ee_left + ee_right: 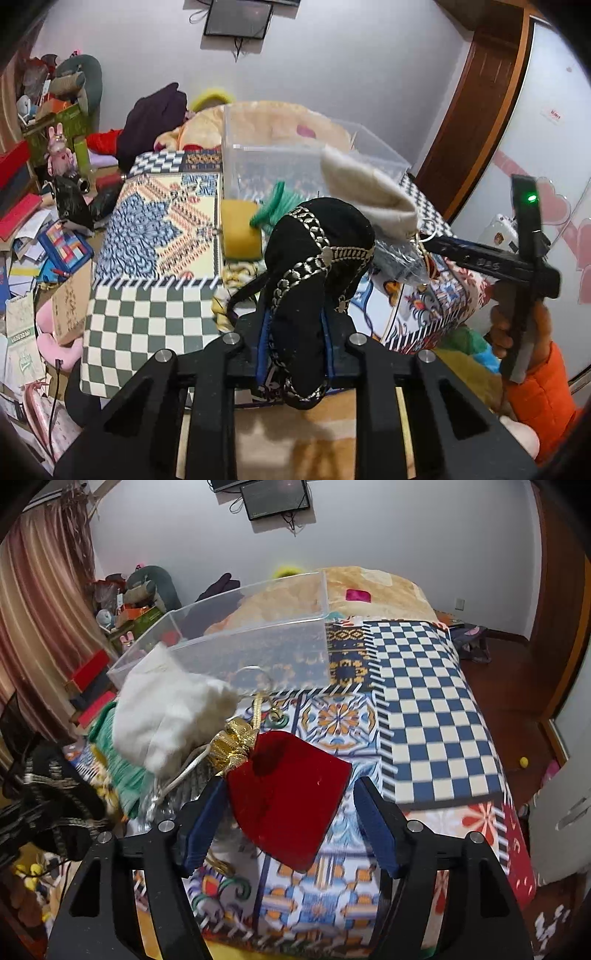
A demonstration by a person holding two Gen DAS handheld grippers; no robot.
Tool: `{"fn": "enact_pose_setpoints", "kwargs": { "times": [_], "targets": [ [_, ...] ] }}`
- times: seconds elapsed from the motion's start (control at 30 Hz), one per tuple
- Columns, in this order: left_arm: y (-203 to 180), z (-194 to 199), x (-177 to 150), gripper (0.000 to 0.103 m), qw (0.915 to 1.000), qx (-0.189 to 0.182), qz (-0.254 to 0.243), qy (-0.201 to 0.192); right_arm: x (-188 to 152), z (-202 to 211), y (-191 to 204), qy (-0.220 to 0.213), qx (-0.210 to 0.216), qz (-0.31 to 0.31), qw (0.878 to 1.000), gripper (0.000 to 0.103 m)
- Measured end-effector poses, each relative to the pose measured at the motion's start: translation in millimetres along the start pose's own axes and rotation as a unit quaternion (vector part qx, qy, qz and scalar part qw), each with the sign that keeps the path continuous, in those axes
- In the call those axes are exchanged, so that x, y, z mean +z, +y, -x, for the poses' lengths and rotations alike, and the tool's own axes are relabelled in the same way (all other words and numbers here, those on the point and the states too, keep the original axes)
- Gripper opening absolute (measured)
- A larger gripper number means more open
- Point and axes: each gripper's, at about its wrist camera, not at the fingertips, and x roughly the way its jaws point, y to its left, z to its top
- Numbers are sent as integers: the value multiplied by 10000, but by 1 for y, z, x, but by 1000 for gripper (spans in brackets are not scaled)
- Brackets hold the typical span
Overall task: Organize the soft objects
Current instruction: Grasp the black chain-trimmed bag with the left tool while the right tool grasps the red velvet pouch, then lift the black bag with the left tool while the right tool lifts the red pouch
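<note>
On the far left of the left wrist view, a cluttered heap of boxes and papers (33, 236) is seen on the floor beside the bed (155, 229), which is covered by a patterned patchwork spread. A yellow sponge (240, 229) and a green knitted piece (275, 205) are found on the bed at the near wall of a clear plastic box (295, 166) standing further back. In the near centre, a black pouch with gold trim (317, 280) is clamped between the blue pads of the left tool (297, 347), its body bulging up above them. To its right, a white fluffy pouch (373, 192) is seen lifted above the spread, just ahead of the right tool, which is gripped by a hand in an orange sleeve (532, 369). In the right wrist view, the right tool (288, 823) is spread wide; a red velvet pouch (288, 801) with a gold ruffled neck is framed between its pads, touching the left pad and apart from the right one. Whether it is supported by the tool cannot be told.
</note>
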Motion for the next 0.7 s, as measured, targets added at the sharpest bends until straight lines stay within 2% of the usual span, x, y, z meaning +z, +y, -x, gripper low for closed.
{"fn": "enact_pose_setpoints", "kwargs": {
  "times": [0.13,0.3,0.4,0.43,0.7],
  "targets": [
    [-1,9,10,22,9999,-5,-4,-171,3,-10,-2,51,-40,-60,10000,67],
    [-4,16,22,22,9993,25,-67,-379,1,-15,-9,43,-25,-146,9999,47],
    [-4,18,32,22,9987,57,-96,-505,0,-12,-10,-20,-90,-95,9999,28],
    [-5,18,35,22,9985,66,-99,-539,0,-13,-11,2,-94,-86,9999,7],
    [-5,18,57,22,9963,170,-147,-829,2,0,-22,113,149,-210,9996,6]
  ]
}}
